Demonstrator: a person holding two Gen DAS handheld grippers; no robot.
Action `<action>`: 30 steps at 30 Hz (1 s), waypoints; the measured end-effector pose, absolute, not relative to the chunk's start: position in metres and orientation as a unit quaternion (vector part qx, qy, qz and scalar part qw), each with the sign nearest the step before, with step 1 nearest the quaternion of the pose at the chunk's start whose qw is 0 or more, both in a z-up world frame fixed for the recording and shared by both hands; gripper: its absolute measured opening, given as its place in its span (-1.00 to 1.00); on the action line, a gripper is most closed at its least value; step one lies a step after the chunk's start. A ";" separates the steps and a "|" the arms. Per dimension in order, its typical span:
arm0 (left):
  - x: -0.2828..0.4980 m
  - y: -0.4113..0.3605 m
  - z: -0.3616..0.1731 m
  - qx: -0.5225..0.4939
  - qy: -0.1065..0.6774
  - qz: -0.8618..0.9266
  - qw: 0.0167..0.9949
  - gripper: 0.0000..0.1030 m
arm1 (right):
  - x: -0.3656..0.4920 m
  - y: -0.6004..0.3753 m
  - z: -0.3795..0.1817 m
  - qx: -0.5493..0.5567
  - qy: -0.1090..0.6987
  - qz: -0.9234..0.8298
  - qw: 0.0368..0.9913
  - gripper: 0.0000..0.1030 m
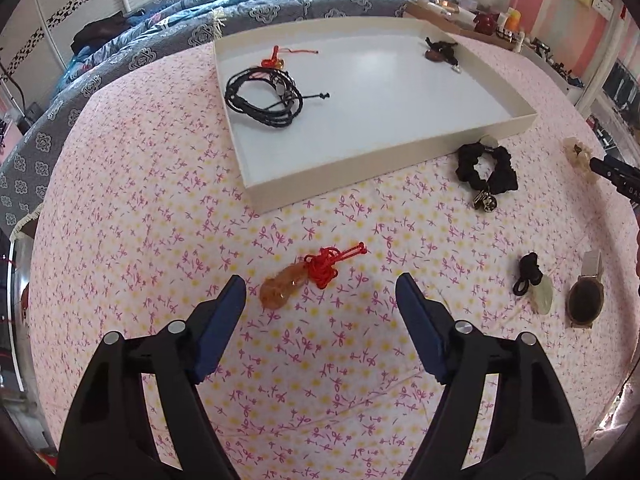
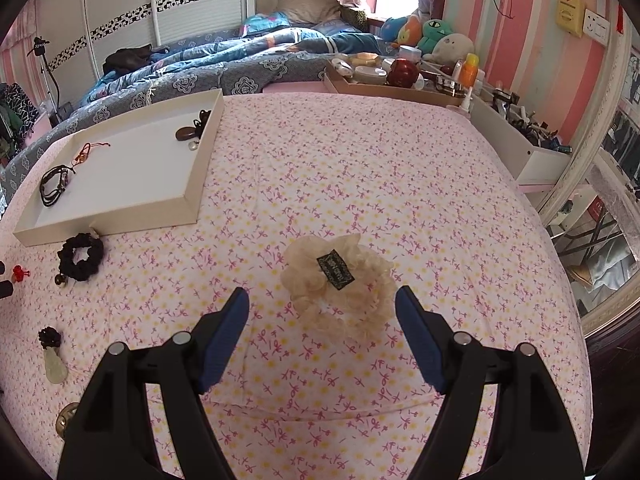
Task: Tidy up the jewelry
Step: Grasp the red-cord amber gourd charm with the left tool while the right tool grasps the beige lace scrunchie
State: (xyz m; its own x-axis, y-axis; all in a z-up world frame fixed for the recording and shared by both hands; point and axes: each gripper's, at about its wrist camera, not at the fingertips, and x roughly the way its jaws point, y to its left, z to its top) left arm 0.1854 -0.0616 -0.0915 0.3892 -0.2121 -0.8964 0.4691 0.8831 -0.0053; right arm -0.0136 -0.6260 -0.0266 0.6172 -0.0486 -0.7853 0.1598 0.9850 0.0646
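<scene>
1. The left gripper (image 1: 320,292) hangs over the pink flowered bedsheet (image 1: 160,200) with its jaws spread wide and nothing between them. Just ahead of its fingertips lies an amber pendant (image 1: 280,290) on a knotted red cord (image 1: 326,266), flat on the sheet and untouched.

2. The right gripper (image 2: 322,304) is likewise wide open and holds nothing. A cream ruffled scrunchie (image 2: 340,292) with a small dark label lies between and just beyond its fingertips; I cannot tell whether either finger brushes the fabric.

3. The shallow white tray (image 1: 400,152) sits farther up the bed. Inside it are coiled black cord bracelets (image 1: 260,100), a small red-corded charm (image 1: 276,58) touching them at the far side, and, in the far right corner, a dark piece (image 1: 442,52) too small to identify.

4. Against the tray's near wall lies a black scrunchie (image 1: 486,168) with a round charm; something pale behind it is mostly hidden.

5. To the right on the sheet are a pale green pendant (image 1: 544,294) on a black knotted cord and, beside it, a round watch (image 1: 586,300) whose strap is foreshortened and hard to read.

6. From the left wrist view, the right gripper appears only as a dark tip at the frame's right edge, the rest cut off.

7. A cluttered brown tray (image 2: 360,84) of bottles and jars stands at the far end, its contents blurred together.
</scene>
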 end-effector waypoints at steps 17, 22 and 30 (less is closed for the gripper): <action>0.202 -0.071 -0.105 0.146 0.528 -0.203 0.812 0.09 | -0.005 -0.626 -0.037 0.063 0.447 -0.058 0.890 0.48; 0.203 -0.075 -0.104 0.152 0.520 -0.209 0.814 -0.13 | -0.006 -0.627 -0.039 0.064 0.450 -0.060 0.889 0.45; 0.210 -0.077 -0.105 0.146 0.512 -0.206 0.821 -0.14 | -0.004 -0.627 -0.041 0.062 0.458 -0.059 0.885 0.04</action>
